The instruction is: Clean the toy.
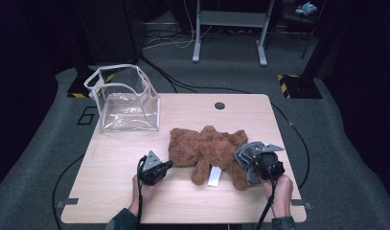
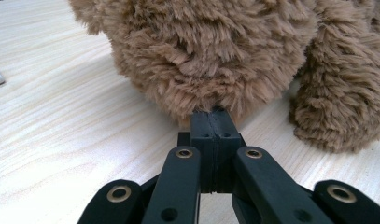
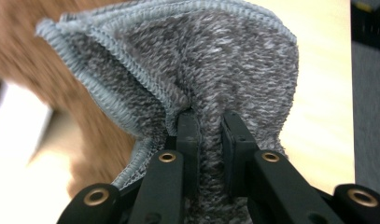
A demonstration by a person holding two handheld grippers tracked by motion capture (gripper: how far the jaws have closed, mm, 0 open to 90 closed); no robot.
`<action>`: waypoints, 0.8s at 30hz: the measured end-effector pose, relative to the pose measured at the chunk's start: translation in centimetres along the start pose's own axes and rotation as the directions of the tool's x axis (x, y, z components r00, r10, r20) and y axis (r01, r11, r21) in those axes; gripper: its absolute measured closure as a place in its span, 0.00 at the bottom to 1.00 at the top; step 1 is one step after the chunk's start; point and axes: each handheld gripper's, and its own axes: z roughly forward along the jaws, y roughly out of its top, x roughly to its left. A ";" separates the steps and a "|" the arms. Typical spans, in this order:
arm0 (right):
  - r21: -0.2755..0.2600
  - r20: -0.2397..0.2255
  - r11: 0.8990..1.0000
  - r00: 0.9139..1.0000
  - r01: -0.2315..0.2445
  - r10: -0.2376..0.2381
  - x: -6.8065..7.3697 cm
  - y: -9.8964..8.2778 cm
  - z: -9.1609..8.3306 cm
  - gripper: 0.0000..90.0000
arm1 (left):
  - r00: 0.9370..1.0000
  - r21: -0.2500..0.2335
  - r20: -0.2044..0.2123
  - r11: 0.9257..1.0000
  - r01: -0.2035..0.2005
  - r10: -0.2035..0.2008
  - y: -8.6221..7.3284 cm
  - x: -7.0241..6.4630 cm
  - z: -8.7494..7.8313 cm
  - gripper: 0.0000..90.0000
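The brown plush bear (image 1: 209,151) lay mid-desk, not yet in the clear bag (image 1: 125,98) at ten o'clock. The left tool (image 2: 211,116) was clenched against its fur; the right tool (image 3: 208,123) pinched a grey cloth (image 3: 201,70) at the bear's three o'clock.

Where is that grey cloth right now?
In the high view the grey cloth is at the table's right side, pinched in the right gripper and touching the teddy bear's right end.

Fluffy plush bear (image 1: 207,148), knitted grey cloth (image 3: 215,74), matt wood table (image 1: 116,163).
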 end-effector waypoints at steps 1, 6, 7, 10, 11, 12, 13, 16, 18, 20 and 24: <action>-0.015 -0.005 1.000 1.000 0.000 0.000 0.3 0.4 0.0 0.88 | 1.000 0.000 0.000 1.000 0.000 0.000 0.0 0.0 0.0 1.00; 0.013 -0.027 1.000 0.999 0.025 -0.025 1.0 0.8 1.8 0.88 | 1.000 -0.003 -0.002 1.000 0.002 -0.002 0.0 0.0 0.0 1.00; 0.029 -0.034 0.999 0.999 0.022 -0.021 1.0 0.5 2.2 0.88 | 1.000 -0.003 -0.002 1.000 -0.003 0.003 0.0 0.0 0.0 1.00; 0.081 -0.029 0.997 0.999 0.018 -0.016 0.3 -0.8 2.7 0.89 | 1.000 -0.003 0.000 1.000 0.000 0.000 0.0 0.0 0.0 1.00; 0.099 -0.024 0.995 1.000 0.013 -0.010 0.1 -1.2 2.7 0.89 | 1.000 -0.004 0.000 1.000 0.002 -0.002 0.0 0.0 0.0 1.00; 0.112 -0.012 0.994 1.000 0.000 0.001 -0.3 -1.6 2.7 0.89 | 1.000 -0.004 -0.001 1.000 0.002 -0.002 0.0 0.0 0.0 1.00; 0.113 -0.002 0.994 1.000 -0.005 0.005 -0.7 -2.0 2.5 0.89 | 1.000 -0.004 -0.002 1.000 0.001 -0.001 0.0 0.0 0.0 1.00; 0.084 0.027 0.996 0.999 -0.034 0.032 -2.0 -2.5 1.9 0.89 | 1.000 -0.005 -0.002 1.000 0.002 -0.002 0.0 0.0 0.0 1.00; 0.072 0.036 0.997 0.999 -0.039 0.037 -2.4 -2.4 1.7 0.89 | 1.000 -0.011 -0.007 1.000 0.002 -0.002 0.0 0.1 0.0 0.98; 0.046 0.049 0.997 0.997 -0.060 0.058 -3.2 -1.9 1.4 0.89 | 1.000 -0.010 -0.016 1.000 0.008 -0.008 0.0 0.1 0.0 0.89; 0.034 0.056 0.998 0.997 -0.051 0.049 -3.7 -1.1 1.5 0.89 | 0.996 -0.016 -0.052 0.998 0.066 -0.067 0.0 0.5 -0.7 0.63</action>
